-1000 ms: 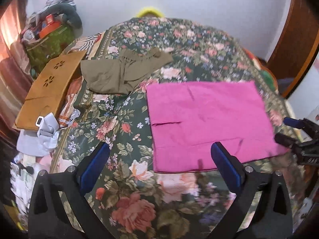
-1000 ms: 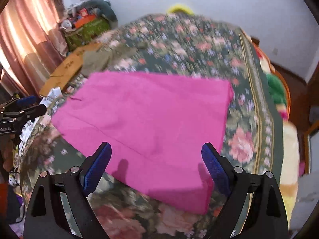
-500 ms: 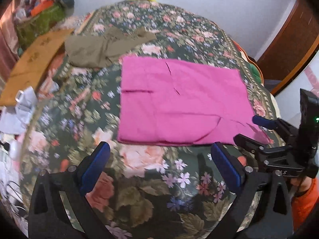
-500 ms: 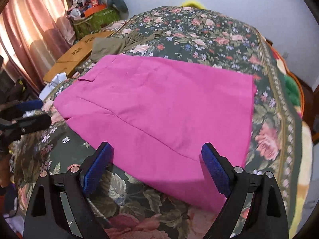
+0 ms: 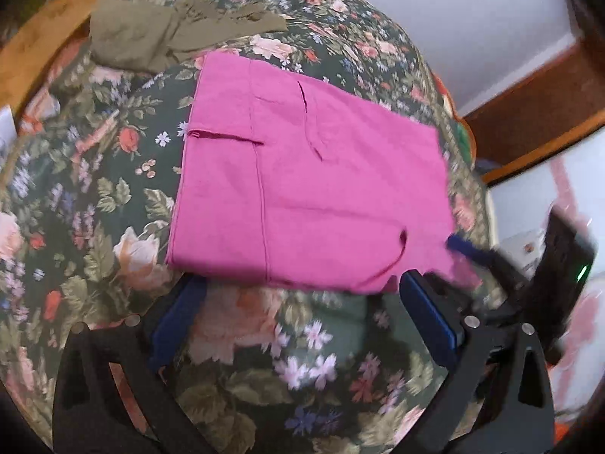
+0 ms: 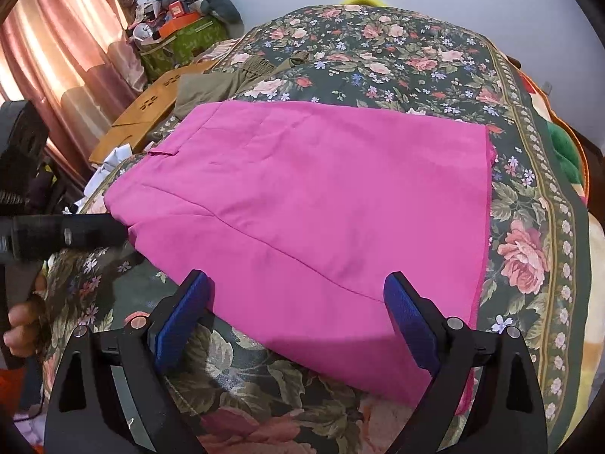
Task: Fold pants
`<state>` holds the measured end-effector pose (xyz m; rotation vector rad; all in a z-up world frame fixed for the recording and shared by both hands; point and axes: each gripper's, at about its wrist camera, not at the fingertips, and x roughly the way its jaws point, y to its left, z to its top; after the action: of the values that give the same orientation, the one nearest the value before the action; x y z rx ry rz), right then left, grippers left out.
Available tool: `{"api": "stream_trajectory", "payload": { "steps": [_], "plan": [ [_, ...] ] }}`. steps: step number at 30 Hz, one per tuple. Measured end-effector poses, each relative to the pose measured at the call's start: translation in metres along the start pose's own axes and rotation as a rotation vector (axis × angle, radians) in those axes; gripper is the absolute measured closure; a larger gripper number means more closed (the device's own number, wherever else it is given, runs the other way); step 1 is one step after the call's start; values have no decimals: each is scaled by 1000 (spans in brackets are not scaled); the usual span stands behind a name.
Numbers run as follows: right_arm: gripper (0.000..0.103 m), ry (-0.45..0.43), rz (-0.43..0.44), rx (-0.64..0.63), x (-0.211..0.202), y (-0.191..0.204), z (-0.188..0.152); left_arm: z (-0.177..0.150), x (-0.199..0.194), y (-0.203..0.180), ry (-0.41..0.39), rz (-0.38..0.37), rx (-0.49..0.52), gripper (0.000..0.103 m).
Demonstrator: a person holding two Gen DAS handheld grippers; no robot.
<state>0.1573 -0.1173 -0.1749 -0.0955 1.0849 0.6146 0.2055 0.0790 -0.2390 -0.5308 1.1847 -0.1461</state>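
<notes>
The pink pants lie folded into a flat rectangle on the floral bedspread. In the left wrist view my left gripper is open, its blue pads just short of the pants' near edge. My right gripper shows blurred at that edge's right corner. In the right wrist view the pants fill the middle, and my right gripper is open with both pads over their near edge, holding nothing. My left gripper reaches the pants' left corner, with a hand behind it.
An olive garment lies crumpled beyond the pants' far left corner. A wooden board rests at the bed's left side, with a pile of bags and clothes by the curtain. The bedspread continues to the far wall.
Both grippers have come in closer and lower to the pants' near edge. The left view has swung right, and the pants now sit just ahead of its pads. Both stay open.
</notes>
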Motion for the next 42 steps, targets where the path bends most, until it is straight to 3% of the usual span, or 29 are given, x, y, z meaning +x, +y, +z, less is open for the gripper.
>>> {"api": "stream_trajectory", "payload": {
  "steps": [4,6,9,11,14,16,20,29,36,42],
  "plan": [
    [11,0,0,0,0,0,0,18,0,15,4,-83,-110,1],
    [11,0,0,0,0,0,0,23,-1,17,-11,-60,-123,9],
    [11,1,2,3,0,0,0,27,-2,16,-37,8,-110,35],
    [10,1,5,8,0,-1,0,27,-3,15,-59,76,-83,65],
    [10,-1,8,17,-2,-2,-1,25,-5,11,-89,115,-46,74],
    [10,-19,10,44,-8,-6,0,24,-7,6,-112,165,-4,76],
    [10,-57,-3,85,-20,-14,1,14,-26,-9,-200,350,146,78],
    [10,-10,-43,53,-17,-15,-10,-3,-64,-18,-342,681,377,79],
    [10,-14,-48,46,-17,-13,-13,-3,-69,-52,-422,728,476,81],
    [10,-12,-32,69,-16,-17,-15,12,-79,-88,-459,580,487,84]
  ]
}}
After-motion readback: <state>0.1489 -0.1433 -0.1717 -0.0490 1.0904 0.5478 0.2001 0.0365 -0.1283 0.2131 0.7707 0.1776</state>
